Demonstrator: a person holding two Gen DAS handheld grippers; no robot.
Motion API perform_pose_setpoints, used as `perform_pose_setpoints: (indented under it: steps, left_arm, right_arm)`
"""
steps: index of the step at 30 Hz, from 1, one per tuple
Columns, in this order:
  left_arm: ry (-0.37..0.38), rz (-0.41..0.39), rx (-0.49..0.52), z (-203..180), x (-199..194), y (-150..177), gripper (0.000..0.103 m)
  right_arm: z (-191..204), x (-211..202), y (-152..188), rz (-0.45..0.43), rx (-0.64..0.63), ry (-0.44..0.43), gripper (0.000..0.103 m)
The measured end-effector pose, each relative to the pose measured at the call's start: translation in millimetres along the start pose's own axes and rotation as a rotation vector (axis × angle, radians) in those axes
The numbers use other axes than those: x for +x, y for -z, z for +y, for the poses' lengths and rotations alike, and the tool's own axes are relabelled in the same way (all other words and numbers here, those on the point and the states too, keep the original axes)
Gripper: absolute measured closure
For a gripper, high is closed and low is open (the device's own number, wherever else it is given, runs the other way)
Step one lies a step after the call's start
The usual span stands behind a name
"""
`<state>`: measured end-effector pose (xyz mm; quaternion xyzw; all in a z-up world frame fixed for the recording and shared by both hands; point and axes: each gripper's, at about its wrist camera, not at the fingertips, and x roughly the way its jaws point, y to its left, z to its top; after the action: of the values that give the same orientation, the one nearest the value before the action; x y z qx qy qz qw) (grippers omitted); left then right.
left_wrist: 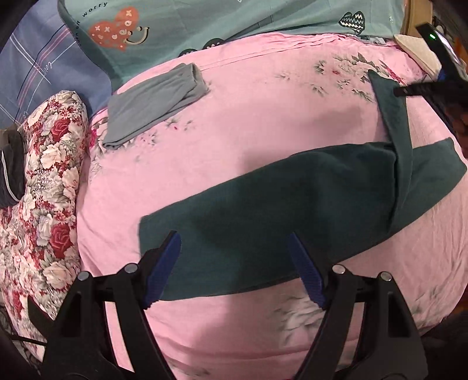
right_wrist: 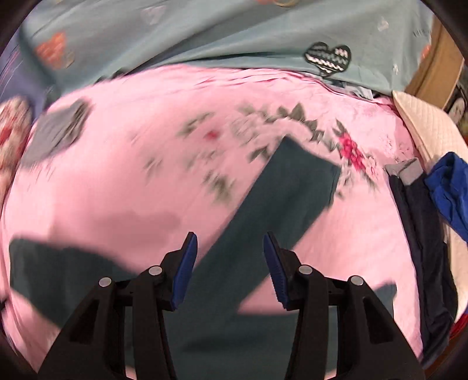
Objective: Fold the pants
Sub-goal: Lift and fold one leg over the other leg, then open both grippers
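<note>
Dark green pants (left_wrist: 263,210) lie across the pink floral bed sheet (left_wrist: 248,117). One leg (left_wrist: 392,117) stands up at the right of the left wrist view, next to the right gripper's body at the right edge. My left gripper (left_wrist: 234,248) is open and empty, fingers over the pants' near left end. In the right wrist view, which is blurred by motion, my right gripper (right_wrist: 230,248) is open over the pants (right_wrist: 278,198), whose leg stretches away from it across the sheet (right_wrist: 146,175).
Folded grey pants (left_wrist: 152,102) lie at the far left of the bed. A floral quilt (left_wrist: 49,190) bunches at the left. A teal cover (left_wrist: 234,26) lies at the back. Dark navy clothes (right_wrist: 418,233), a blue garment (right_wrist: 450,187) and a white quilted item (right_wrist: 424,125) sit at right.
</note>
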<state>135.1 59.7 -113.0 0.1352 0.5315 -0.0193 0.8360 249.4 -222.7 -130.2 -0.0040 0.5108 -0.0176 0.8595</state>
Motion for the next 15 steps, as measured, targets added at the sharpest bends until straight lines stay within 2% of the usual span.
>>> perform_pose_setpoints:
  steps: [5,8,12,15]
  left_arm:
    - [-0.057,0.056,-0.050,-40,4,-16,0.025]
    - [-0.075,0.079,-0.084,-56,3,-24,0.025]
    - [-0.101,0.093,-0.102,-70,0,-32,0.025]
    - [-0.115,0.097,-0.105,-75,-2,-37,0.025]
  right_arm:
    - [-31,51,-50,0.026,0.067,-0.004,0.055]
    - [-42,78,-65,0.067,0.085,0.002,0.055]
    - [-53,108,-65,0.138,0.129,-0.018,0.055]
    - [-51,108,-64,0.113,0.104,-0.021,0.055]
